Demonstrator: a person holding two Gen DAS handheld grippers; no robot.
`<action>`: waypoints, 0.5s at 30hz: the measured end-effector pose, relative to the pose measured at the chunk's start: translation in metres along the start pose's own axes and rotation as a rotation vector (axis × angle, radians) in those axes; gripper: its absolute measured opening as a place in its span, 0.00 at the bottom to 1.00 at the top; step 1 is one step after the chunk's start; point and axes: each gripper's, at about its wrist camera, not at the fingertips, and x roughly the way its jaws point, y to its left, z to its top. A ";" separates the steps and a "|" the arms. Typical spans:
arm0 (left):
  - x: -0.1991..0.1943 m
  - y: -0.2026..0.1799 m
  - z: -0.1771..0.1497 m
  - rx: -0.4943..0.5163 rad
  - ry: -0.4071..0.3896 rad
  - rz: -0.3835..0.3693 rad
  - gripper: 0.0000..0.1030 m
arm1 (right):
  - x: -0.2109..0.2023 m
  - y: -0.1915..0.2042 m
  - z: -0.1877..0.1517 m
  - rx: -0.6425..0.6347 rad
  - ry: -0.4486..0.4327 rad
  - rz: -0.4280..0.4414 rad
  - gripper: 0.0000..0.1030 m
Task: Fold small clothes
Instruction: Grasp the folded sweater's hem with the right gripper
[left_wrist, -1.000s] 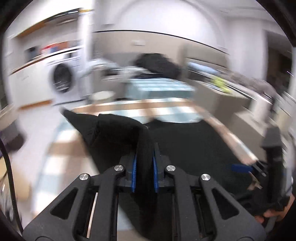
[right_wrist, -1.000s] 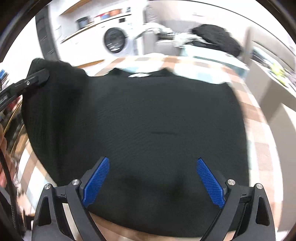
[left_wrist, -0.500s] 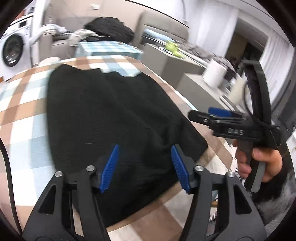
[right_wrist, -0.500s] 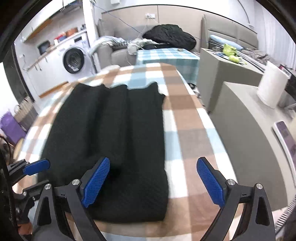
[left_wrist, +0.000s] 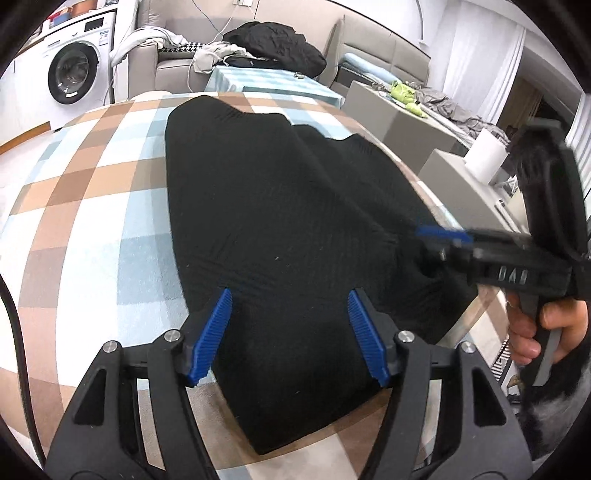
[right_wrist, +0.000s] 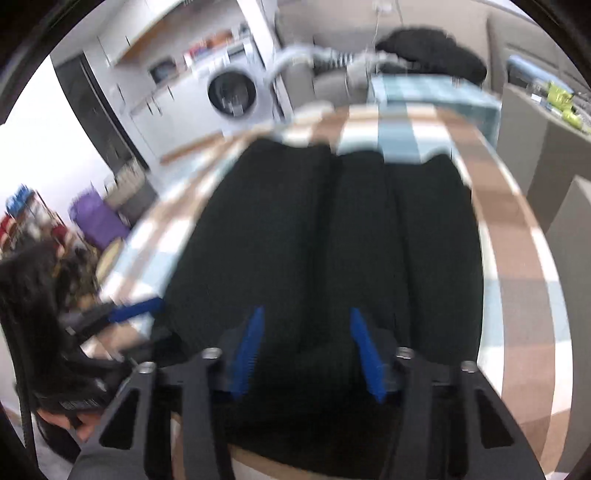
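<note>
In the left wrist view, your left hand-held gripper (left_wrist: 290, 334) stands half open, gripping nothing, its blue pads (left_wrist: 210, 334) over the near end of the black garment (left_wrist: 280, 206) spread on the checked bench (left_wrist: 92, 206). At right, your hand (left_wrist: 543, 325) holds the right hand-held gripper (left_wrist: 443, 236).

In the right wrist view, that gripper (right_wrist: 306, 350) has just been closing, jaws partly apart over the garment's (right_wrist: 325, 236) near edge; blur hides any contact.
</note>
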 end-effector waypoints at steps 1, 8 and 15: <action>0.000 0.001 -0.001 0.002 0.002 0.009 0.61 | 0.004 -0.002 -0.005 -0.005 0.040 -0.017 0.44; 0.000 0.014 -0.005 0.012 0.035 0.027 0.61 | -0.005 -0.005 -0.030 -0.045 0.103 -0.001 0.45; -0.016 0.039 -0.016 -0.062 0.026 0.059 0.61 | -0.003 -0.006 0.000 -0.024 0.010 0.086 0.51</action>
